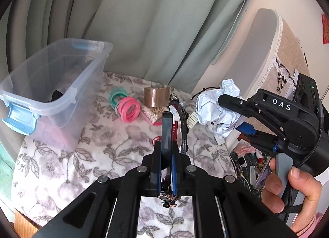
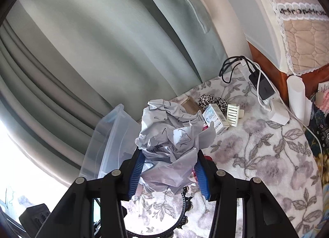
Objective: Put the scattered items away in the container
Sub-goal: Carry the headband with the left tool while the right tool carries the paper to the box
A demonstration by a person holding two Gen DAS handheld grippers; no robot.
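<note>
two grippers loaded above the floral cloth

two grippers are up over the table's floral cloth [image 1: 61, 161]. the right gripper [image 2: 168, 168] pinches a crumpled paper ball [image 2: 170, 141] between its blue pads [image 2: 135, 174]; the ball has no clear long axis and bulges forward past the fingertips. the left gripper [image 1: 167, 135] has its fingers pressed close on a thin dark item with a coppery end [image 1: 167, 195], its long axis running along the fingers; what it is cannot be told.

the clear plastic container [image 1: 67, 93] with blue latches stands at the left of the cloth, open, something dark inside. near it lie pink rings [image 1: 128, 109], teal rings [image 1: 117, 96], a brown tape roll [image 1: 156, 97] upright, cotton swabs [image 1: 152, 112] and a black studded headband [image 1: 184, 131].

only the left wrist view shows the person's hand [image 1: 287, 190] on the right gripper's handle. only the right wrist view shows a small white box [image 2: 216, 117], a leopard scrunchie [image 2: 207, 99], a white comb-like piece [image 2: 234, 114] and a phone with cables [image 2: 265, 88]
</note>
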